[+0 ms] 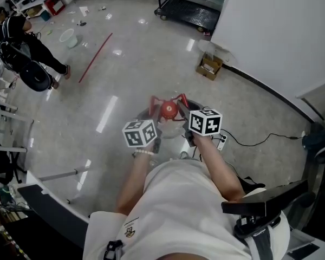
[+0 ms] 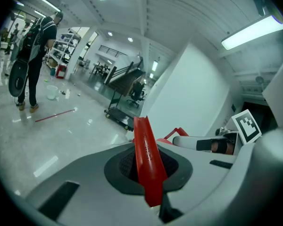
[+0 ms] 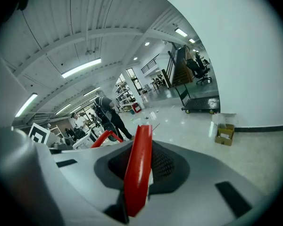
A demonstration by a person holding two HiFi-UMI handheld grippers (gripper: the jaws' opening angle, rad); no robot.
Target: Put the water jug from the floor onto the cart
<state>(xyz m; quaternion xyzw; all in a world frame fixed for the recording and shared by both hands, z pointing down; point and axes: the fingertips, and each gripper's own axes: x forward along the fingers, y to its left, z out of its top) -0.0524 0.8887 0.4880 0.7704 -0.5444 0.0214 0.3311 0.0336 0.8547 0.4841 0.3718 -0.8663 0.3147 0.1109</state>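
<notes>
Head view: the water jug, clear with a red cap, is seen from above, low over the glossy floor and just in front of the person; whether it rests on the floor cannot be told. The left gripper and the right gripper are held at its near side, one on each side of the cap. The left red handle and the right red handle arch up beside the cap. The cart, black and flat, is parked well apart at the far side, by the white wall. A cardboard box lies between cart and jug. Left gripper view: the jaws are closed tight on the left red handle, which is clamped between the dark pads. Right gripper view: the jaws are likewise pressed on the right red handle. The cart is seen far off to the right.
</notes>
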